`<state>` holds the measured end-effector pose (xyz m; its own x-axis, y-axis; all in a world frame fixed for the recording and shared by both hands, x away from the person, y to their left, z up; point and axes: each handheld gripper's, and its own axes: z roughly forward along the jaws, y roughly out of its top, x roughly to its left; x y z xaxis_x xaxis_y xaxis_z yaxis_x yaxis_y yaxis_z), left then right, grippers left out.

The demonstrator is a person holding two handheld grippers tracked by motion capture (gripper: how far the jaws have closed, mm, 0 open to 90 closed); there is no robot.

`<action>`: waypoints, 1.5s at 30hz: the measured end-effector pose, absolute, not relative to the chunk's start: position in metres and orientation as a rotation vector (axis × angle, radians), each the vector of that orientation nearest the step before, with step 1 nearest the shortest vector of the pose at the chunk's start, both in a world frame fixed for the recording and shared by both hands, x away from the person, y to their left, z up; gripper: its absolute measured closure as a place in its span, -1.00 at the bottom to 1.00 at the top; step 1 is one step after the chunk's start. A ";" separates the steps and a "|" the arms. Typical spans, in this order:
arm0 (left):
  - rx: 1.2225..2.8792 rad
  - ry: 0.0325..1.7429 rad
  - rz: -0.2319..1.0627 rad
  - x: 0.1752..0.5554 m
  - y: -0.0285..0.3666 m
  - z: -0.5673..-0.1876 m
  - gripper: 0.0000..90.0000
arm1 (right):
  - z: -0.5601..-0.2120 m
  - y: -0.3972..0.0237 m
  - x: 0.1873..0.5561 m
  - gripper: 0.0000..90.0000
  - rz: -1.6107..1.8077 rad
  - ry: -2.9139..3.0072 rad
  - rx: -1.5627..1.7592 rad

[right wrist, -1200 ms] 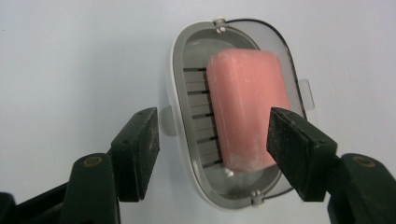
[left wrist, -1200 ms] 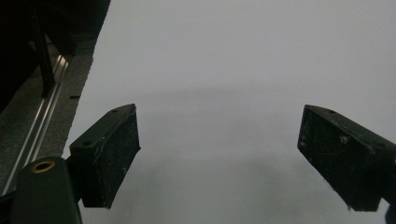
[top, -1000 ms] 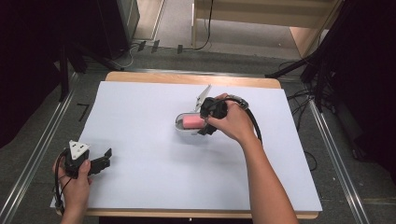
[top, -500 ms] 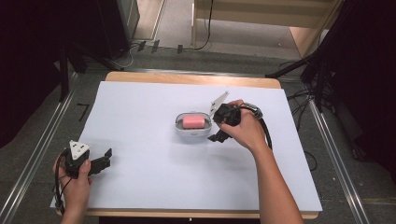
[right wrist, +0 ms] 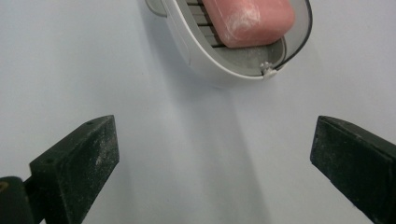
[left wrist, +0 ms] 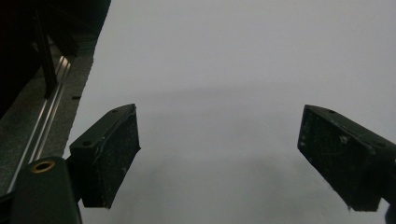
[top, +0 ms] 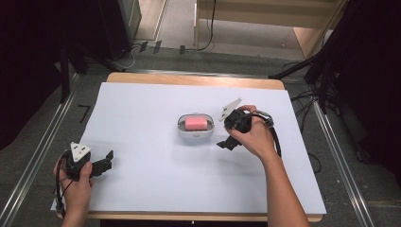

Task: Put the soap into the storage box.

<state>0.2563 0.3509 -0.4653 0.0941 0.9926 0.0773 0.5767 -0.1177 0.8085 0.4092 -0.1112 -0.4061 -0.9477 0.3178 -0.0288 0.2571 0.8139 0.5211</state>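
We saw the pink soap (top: 196, 123) lying in the white dish (top: 181, 129), which stood near the middle of the bench (top: 142, 189) on its pale sheet, and nothing held either of them. Our right tongs (top: 226, 135) sat just beside the dish on its right, close but apart from it, gripped in the right hand (top: 253, 137) with the grey plate on top tilted up toward the far edge. Their jaws had just been opening and stood wide, with only bare sheet between them. In the right gripper view the same tongs (right wrist: 210, 163) looked along the sheet at the dish (right wrist: 205, 60), whose rim came down from the top of the picture, the soap (right wrist: 247, 18) resting on the slatted grid inside it (a pale dusting showed on the soap's face). The dish lay ahead of the jaw tips, not between them. Our left tongs (top: 101, 163) were well apart from all this, near the left front corner of the bench, held low over the sheet in the left hand (top: 78, 182), a cable trailing from them toward the front edge. In the left gripper view those tongs (left wrist: 219, 158) were released too, the two black pads (left wrist: 114, 154) set far apart with empty sheet between, and the bench's left edge and a metal rail (left wrist: 46, 126) ran past on one side.
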 end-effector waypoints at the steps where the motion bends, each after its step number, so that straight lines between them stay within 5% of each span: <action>1: 1.766 1.544 0.876 0.256 0.351 -0.465 -0.70 | -0.407 -0.113 0.408 -0.96 0.801 2.886 0.462; 45: 1.774 1.543 0.882 0.256 0.350 -0.465 -0.70 | -0.451 -0.193 0.374 -0.96 0.924 2.782 0.741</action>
<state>0.2562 0.3502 -0.4652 0.0944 0.9918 0.0864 0.5779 -0.1253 0.8064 0.3737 -0.1927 -0.4511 -0.8734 0.4853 0.0406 0.4131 0.6942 0.5895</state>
